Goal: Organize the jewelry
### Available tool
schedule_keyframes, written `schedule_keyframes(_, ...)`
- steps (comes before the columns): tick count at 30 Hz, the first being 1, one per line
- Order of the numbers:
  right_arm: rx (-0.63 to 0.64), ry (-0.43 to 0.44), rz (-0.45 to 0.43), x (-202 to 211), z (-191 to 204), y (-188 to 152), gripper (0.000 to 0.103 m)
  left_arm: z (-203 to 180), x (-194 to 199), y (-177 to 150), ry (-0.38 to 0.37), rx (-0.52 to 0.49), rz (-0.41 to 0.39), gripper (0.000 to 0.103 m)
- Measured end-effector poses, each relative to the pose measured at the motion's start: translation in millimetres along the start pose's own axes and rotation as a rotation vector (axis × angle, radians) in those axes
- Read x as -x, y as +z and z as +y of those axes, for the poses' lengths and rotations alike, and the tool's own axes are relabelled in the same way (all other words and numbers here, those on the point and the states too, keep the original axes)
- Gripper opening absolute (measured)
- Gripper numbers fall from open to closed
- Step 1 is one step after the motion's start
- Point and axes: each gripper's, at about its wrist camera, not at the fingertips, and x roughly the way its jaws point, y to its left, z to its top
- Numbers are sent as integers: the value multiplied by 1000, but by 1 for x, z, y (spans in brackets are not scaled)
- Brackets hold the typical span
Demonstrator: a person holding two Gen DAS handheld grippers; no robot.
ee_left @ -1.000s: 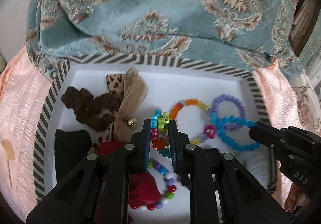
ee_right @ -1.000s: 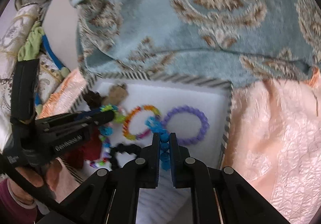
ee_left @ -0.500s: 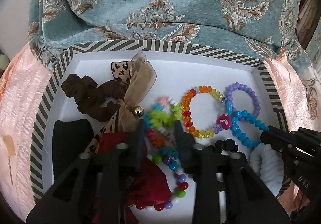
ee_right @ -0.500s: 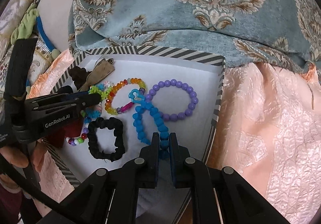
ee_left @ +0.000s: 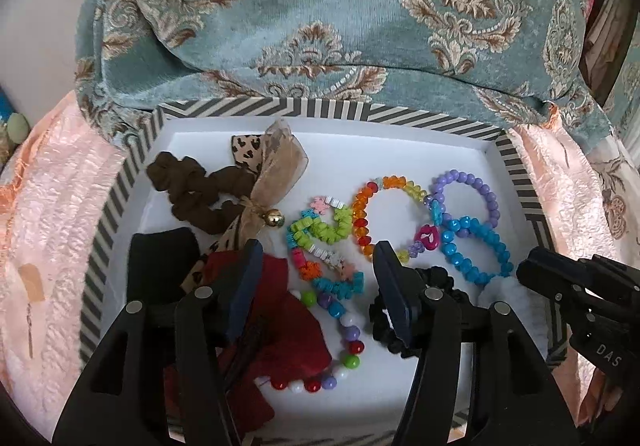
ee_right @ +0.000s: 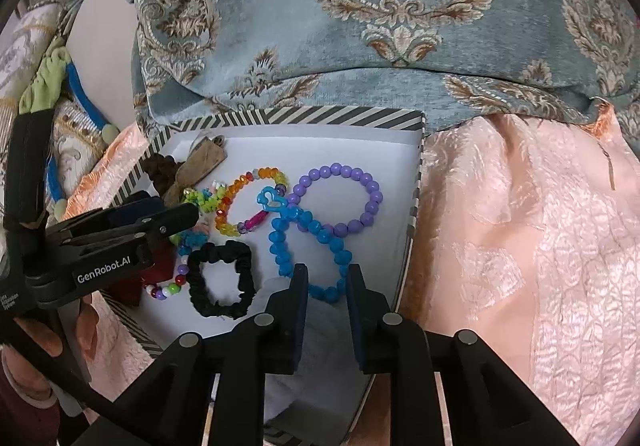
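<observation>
Both jaws stand open and hold nothing. The blue bead bracelet (ee_right: 310, 252) lies near the striped box's (ee_right: 416, 182) right edge, just ahead of the right gripper (ee_right: 326, 278). The left gripper (ee_left: 316, 266) is farther off, over the neon bracelet (ee_left: 324, 246).

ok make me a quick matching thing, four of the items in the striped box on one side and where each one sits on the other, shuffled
Items:
1. purple bead bracelet
2. black scrunchie
3. brown scrunchie
4. blue bead bracelet

Places:
A. far left part of the striped box, beside the tan bow
B. nearest the box's right wall
C. just ahead of the open right gripper, lying across the purple one
D. left of the blue one, near the box's front edge

Pairs: 1-B, 2-D, 3-A, 4-C
</observation>
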Motion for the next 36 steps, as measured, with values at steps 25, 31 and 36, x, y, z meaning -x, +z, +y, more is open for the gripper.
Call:
schedule_keyframes(25, -42, -73, -144, 74, 60, -35, 59, 18, 123, -53, 120, 82, -166, 58)
schedule_keyframes(31, -35, -95, -166, 87, 72, -41, 60, 15, 146, -63, 138, 87, -207, 58)
schedule_keyframes(36, -7, -119, -189, 101, 83, -42, 64, 11, 160, -68, 152, 79, -235, 58)
